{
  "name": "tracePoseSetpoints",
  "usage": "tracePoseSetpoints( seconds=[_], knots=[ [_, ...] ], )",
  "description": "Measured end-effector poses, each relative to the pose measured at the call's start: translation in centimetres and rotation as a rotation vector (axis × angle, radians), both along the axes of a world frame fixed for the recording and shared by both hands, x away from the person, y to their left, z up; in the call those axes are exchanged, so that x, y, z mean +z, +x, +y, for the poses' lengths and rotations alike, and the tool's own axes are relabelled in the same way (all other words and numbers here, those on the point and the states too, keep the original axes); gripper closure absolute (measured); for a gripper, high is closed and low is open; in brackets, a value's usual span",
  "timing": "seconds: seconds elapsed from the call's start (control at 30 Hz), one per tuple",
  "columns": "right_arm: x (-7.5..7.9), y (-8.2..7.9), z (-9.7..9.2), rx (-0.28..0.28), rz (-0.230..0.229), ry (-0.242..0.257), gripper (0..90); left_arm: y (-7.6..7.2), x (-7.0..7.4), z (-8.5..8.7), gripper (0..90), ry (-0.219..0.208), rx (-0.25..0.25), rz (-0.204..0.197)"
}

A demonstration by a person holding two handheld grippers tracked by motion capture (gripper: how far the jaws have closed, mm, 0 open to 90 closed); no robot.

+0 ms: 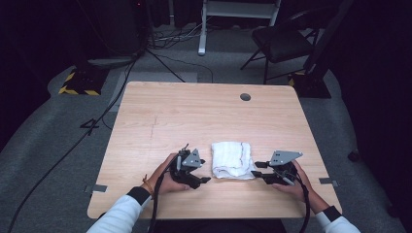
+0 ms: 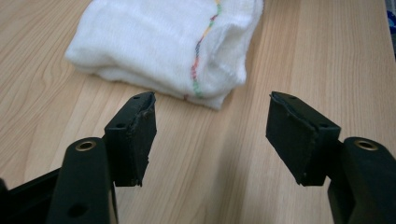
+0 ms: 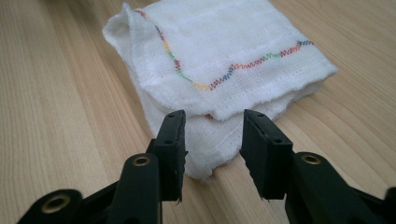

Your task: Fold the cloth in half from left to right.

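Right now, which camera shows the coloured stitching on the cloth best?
The right gripper view: the zigzag stitching runs across the top of the folded cloth. The left gripper view shows one short line of it; in the high view it's a faint streak.

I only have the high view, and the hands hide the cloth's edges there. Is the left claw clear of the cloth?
Observer: Yes. The left claw stands open over bare table, and the folded white cloth lies just beyond its tips, untouched.
Operator: And the right one?
Observer: The right claw is open too, but the cloth's near corner sits in the gap between its jaws. The pads do not seem to press on it.
Operator: Any marking to tell the edges by?
Observer: A multicoloured zigzag stitch line runs along the hem.
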State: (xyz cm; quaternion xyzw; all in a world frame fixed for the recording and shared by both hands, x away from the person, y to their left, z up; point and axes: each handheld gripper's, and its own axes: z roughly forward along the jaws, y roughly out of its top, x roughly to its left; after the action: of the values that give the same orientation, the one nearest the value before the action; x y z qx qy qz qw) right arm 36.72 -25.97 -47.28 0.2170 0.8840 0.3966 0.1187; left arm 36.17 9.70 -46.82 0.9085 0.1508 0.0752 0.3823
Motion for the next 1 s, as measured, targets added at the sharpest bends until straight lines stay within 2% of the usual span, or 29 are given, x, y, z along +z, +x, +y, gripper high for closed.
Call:
tracePoseSetpoints(
  seconds=[0.1, 0.13, 0.17, 0.2, 0.27, 0.3, 0.4, 0.5, 0.57, 0.6, 0.63, 0.67, 0.73, 0.77, 0.8, 0.87, 1.0],
  knots=[
    [0.2, 0.0, 0.0, -0.009, -0.006, -0.001, 52.8, -0.1, -0.2, 0.6, 29.4, 0.009, 0.029, -0.002],
    [0.2, 0.0, 0.0, -0.009, -0.006, -0.001, 52.8, 0.0, -0.2, 0.9, 29.4, 0.013, 0.046, -0.006],
    [0.3, 0.0, 0.0, -0.019, -0.01, -0.001, 49.3, 0.4, -0.3, 1.4, 27.8, 0.007, 0.091, -0.012],
    [0.3, 0.0, 0.0, -0.019, -0.01, -0.001, 49.3, 0.4, -0.3, 1.4, 27.5, 0.007, 0.091, -0.012],
    [0.4, 0.3, -0.1, -0.047, -0.013, 0.006, 45.4, 1.4, -0.2, 1.8, 27.1, -0.034, 0.153, -0.007],
    [0.5, 0.5, -0.1, -0.058, -0.015, 0.012, 43.9, 1.7, -0.1, 1.8, 26.5, -0.042, 0.168, -0.009],
    [0.6, 0.9, 0.0, -0.094, -0.032, 0.009, 39.7, 2.8, 0.0, 1.3, 24.6, -0.05, 0.196, -0.016],
    [0.6, 1.2, 0.2, -0.104, -0.046, 0.0, 37.6, 3.5, 0.2, 0.7, 24.0, -0.056, 0.208, -0.025],
    [0.6, 1.8, 0.5, -0.121, -0.046, -0.002, 36.4, 4.4, 0.5, -0.4, 23.5, -0.075, 0.212, -0.03],
    [0.7, 1.9, 0.6, -0.123, -0.044, 0.0, 36.2, 4.5, 0.5, -0.8, 23.5, -0.081, 0.213, -0.046],
    [0.7, 2.1, 0.7, -0.125, -0.045, 0.003, 36.2, 4.5, 0.5, -0.8, 23.7, -0.081, 0.213, -0.046],
    [0.7, 2.2, 0.7, -0.129, -0.043, 0.005, 36.2, 4.8, 0.5, -1.7, 23.4, -0.076, 0.19, -0.032],
    [0.7, 2.6, 1.0, -0.128, -0.043, 0.006, 36.2, 4.9, 0.4, -2.8, 22.7, -0.069, 0.172, -0.036],
    [0.6, 2.7, 1.1, -0.128, -0.037, 0.004, 36.1, 4.9, 0.4, -2.8, 22.7, -0.069, 0.172, -0.036],
    [0.4, 2.8, 1.3, -0.124, -0.029, -0.007, 35.6, 4.9, 0.2, -3.9, 22.5, -0.053, 0.147, -0.038],
    [-0.1, 3.0, 1.8, -0.122, -0.016, -0.035, 34.8, 4.8, -0.1, -5.0, 22.3, -0.027, 0.118, -0.043],
    [-0.8, 3.1, 2.2, -0.103, 0.004, -0.065, 34.7, 4.6, -0.9, -6.2, 21.8, 0.012, 0.089, -0.036]
  ],
)
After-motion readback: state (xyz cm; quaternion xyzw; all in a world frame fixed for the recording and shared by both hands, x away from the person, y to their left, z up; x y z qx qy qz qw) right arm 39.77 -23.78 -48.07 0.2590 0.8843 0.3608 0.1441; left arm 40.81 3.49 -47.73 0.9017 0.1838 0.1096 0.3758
